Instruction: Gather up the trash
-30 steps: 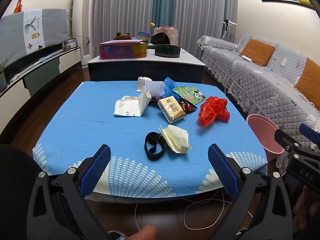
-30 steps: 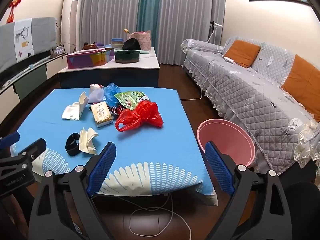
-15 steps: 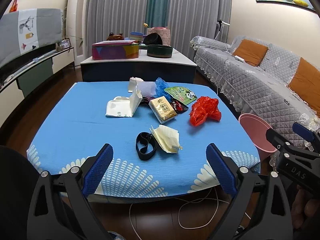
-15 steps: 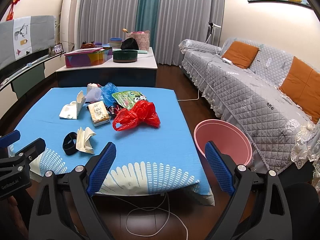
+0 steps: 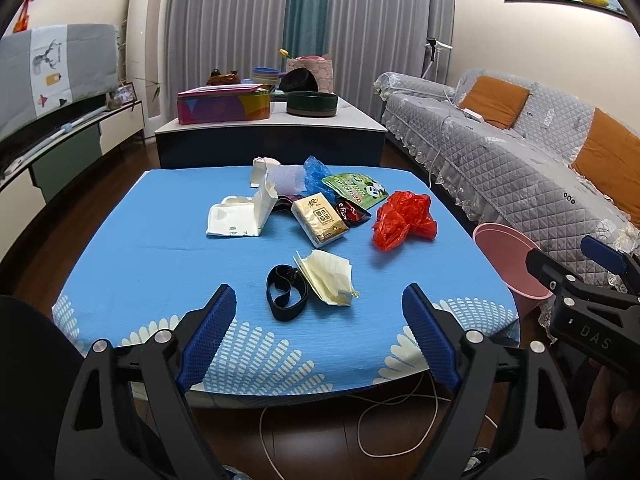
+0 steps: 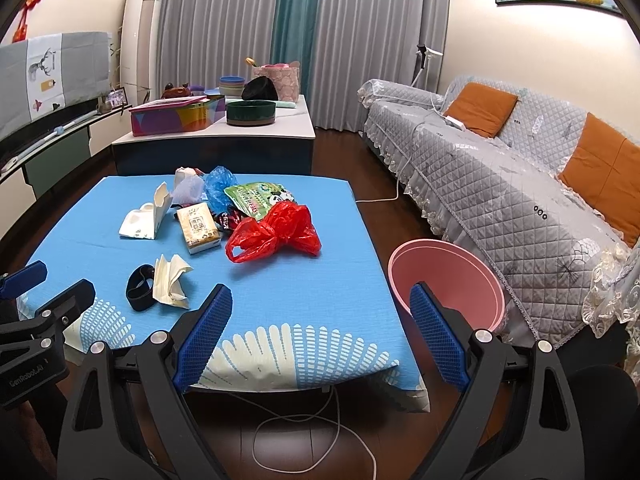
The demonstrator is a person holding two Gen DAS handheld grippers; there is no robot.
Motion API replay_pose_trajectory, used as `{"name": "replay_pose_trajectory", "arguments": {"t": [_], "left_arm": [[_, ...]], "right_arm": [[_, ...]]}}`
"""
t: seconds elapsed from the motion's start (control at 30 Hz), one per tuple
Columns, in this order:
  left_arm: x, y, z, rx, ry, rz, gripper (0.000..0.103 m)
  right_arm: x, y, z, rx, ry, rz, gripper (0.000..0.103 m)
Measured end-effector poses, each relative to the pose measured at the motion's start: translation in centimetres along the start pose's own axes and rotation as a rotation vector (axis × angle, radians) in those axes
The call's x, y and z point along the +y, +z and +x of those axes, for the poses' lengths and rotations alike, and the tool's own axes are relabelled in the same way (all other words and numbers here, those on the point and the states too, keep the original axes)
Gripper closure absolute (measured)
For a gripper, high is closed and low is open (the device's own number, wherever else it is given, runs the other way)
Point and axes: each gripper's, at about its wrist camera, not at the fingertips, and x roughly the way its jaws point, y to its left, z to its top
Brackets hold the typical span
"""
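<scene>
Blue cloth covers the low surface (image 5: 160,248) in the left wrist view, and the litter lies in a loose cluster past its middle: a crumpled cream paper (image 5: 328,278) touching a black band (image 5: 286,298) nearest the camera, a yellow tissue pack (image 5: 320,220), a white carton (image 5: 240,220), a green snack bag (image 5: 356,189) and a red plastic bag (image 5: 404,220) further back. The left claw (image 5: 319,322) hovers short of the near edge, its jaws wide apart with nothing between them, though they have just been closing a little. Nothing seems collected yet; this looks like the approach to a first pick, probably the paper or band.

From the right wrist view, the pink bin (image 6: 446,288) stands on the floor just beside the surface's right edge, apparently empty. The right claw (image 6: 319,328) is also spread and empty, hanging over the near corner. The next move calls for reaching forward and down, closing on one light, crushable piece, then carrying it over to the bin.
</scene>
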Motion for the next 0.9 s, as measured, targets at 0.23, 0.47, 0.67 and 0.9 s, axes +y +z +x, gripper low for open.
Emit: {"name": "replay_pose_trajectory", "arguments": {"t": [0.23, 0.47, 0.67, 0.9], "left_arm": [[0.03, 0.05, 0.02, 0.0, 0.004, -0.01, 0.021], [0.17, -0.02, -0.04, -0.005, 0.01, -0.018, 0.021], [0.23, -0.08, -0.01, -0.008, 0.013, -0.02, 0.021], [0.25, -0.06, -0.01, -0.008, 0.013, -0.02, 0.021]], "right_arm": [[0.11, -0.04, 0.0, 0.001, 0.005, -0.001, 0.014], [0.14, -0.02, -0.01, 0.0, 0.005, -0.002, 0.014], [0.16, -0.02, -0.02, 0.0, 0.004, -0.003, 0.014], [0.16, -0.02, 0.0, 0.0, 0.004, -0.003, 0.014]]}}
